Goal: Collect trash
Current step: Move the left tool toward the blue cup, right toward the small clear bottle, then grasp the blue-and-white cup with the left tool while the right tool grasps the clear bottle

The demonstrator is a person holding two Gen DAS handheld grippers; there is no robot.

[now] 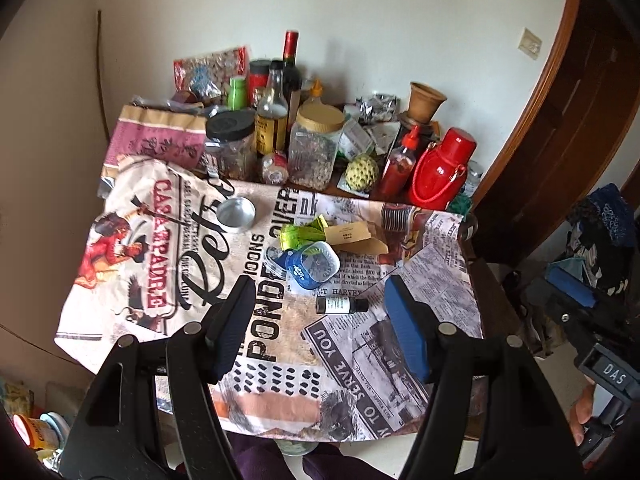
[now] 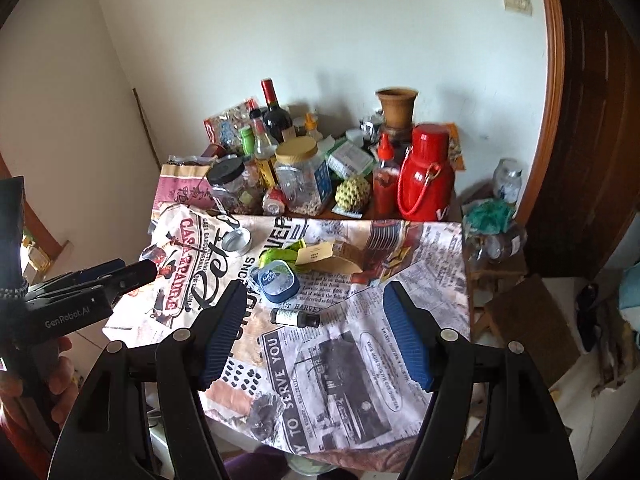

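A: How are the two cams set up here?

B: Both are mounted on the grippers and aimed forward and steeply down along the fingers at the printed tablecloth [image 1: 208, 264], from near its front edge. The left wrist view is placed left, a bit closer in; the right gripper [image 1: 576, 296] is caught at its right edge.

A: Overlap?

B: Nearly everything (fisheye, so wide): the small dark bottle [image 1: 340, 305], blue tub [image 2: 279, 282] and red flask [image 2: 426, 172] are shared.

A newsprint-and-poster patterned cloth [image 1: 420, 320] covers the table. On it lie a blue tub [image 1: 316, 266], a green wrapper [image 1: 298, 236], a tan carton [image 1: 352, 234]. Behind stands a red flask [image 1: 442, 168].
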